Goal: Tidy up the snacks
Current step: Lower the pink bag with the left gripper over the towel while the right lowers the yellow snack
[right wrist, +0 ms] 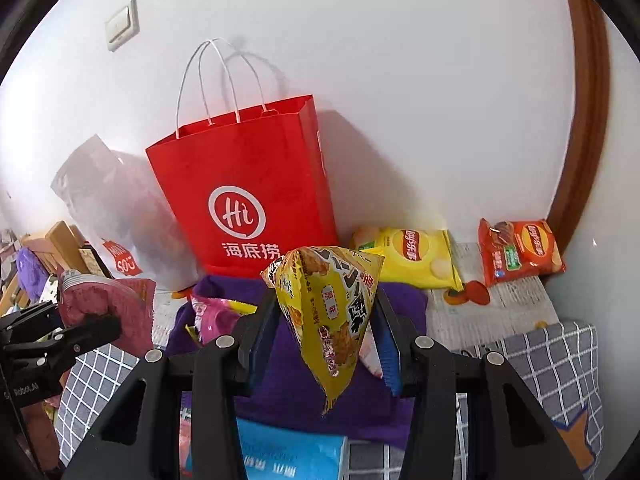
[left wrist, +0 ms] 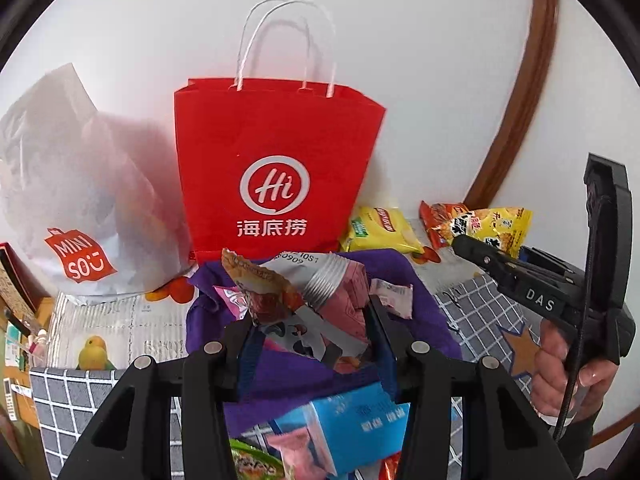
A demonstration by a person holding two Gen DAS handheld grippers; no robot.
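My left gripper [left wrist: 310,320] is shut on a pink and silver snack packet [left wrist: 320,300], held above a purple cloth bag [left wrist: 400,312]. My right gripper [right wrist: 326,320] is shut on a yellow snack packet [right wrist: 332,308], held above the same purple bag [right wrist: 288,392]. A red paper bag [left wrist: 276,168] with white handles stands upright against the wall just behind; it also shows in the right wrist view [right wrist: 248,192]. The right gripper shows at the right of the left wrist view [left wrist: 464,242], and the left gripper at the left of the right wrist view [right wrist: 100,326].
A white Miniso bag [left wrist: 80,208] leans left of the red bag. A yellow chip bag [right wrist: 412,256] and an orange chip bag [right wrist: 520,252] lie by the wall at right. A blue box [left wrist: 360,428] lies near my fingers on the grey checked cloth [right wrist: 552,364].
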